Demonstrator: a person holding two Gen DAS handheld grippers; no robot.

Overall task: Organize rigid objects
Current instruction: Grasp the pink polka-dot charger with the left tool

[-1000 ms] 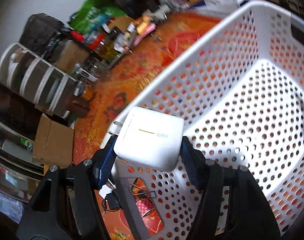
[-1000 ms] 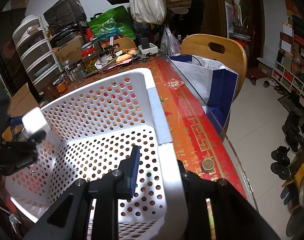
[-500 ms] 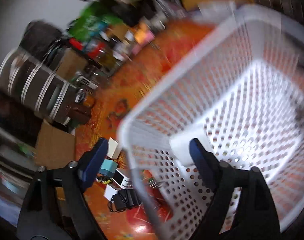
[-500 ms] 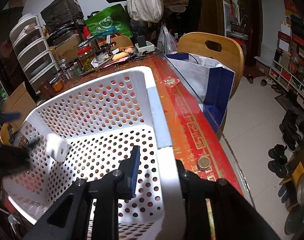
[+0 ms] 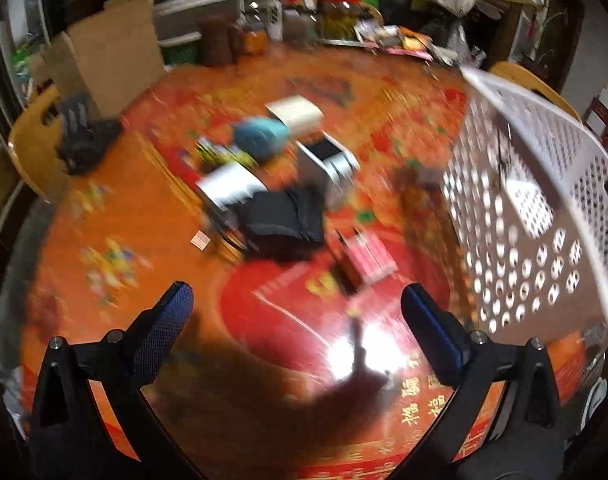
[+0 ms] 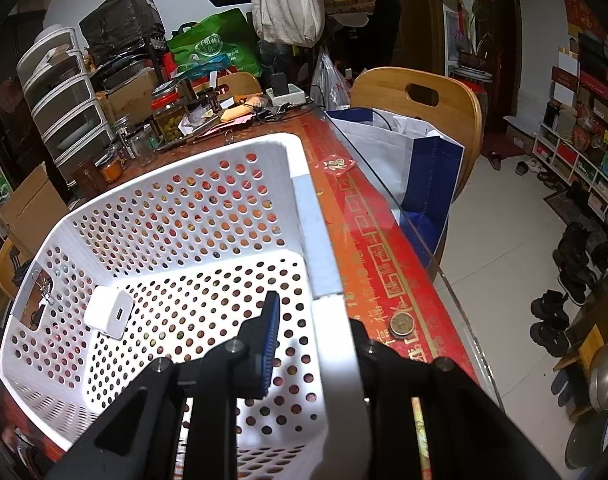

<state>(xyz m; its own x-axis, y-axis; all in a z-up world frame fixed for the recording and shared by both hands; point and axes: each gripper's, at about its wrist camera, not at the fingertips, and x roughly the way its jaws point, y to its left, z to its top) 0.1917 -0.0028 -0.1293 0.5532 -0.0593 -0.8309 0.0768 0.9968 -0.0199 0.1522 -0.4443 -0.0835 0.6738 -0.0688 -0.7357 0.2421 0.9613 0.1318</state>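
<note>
Blur smears the left wrist view, but the left gripper [image 5: 296, 312] is plain enough: its jaws are opening wide, with nothing between them, above the red-patterned table [image 5: 144, 240]. Farther off on the table lies a loose cluster still to be sorted: a teal object [image 5: 262, 138], a cream box [image 5: 296, 114], a silver-white box [image 5: 327, 160], a white block [image 5: 232, 184], a black adapter [image 5: 284, 216] and a red pack [image 5: 367, 260]. The white basket [image 5: 543, 200] stands at the right. In the right wrist view the right gripper [image 6: 315, 344] has its jaws pressed onto the basket's near right rim [image 6: 335, 340], steadying it. A white charger [image 6: 110, 312] lies on the basket floor by the left wall, so one item appears stowed. The step in hand looks like the reach for another piece; the next move calls for lining the spread jaws up on one object in the cluster, probably the nearest, and closing squarely without nudging its neighbours.
</note>
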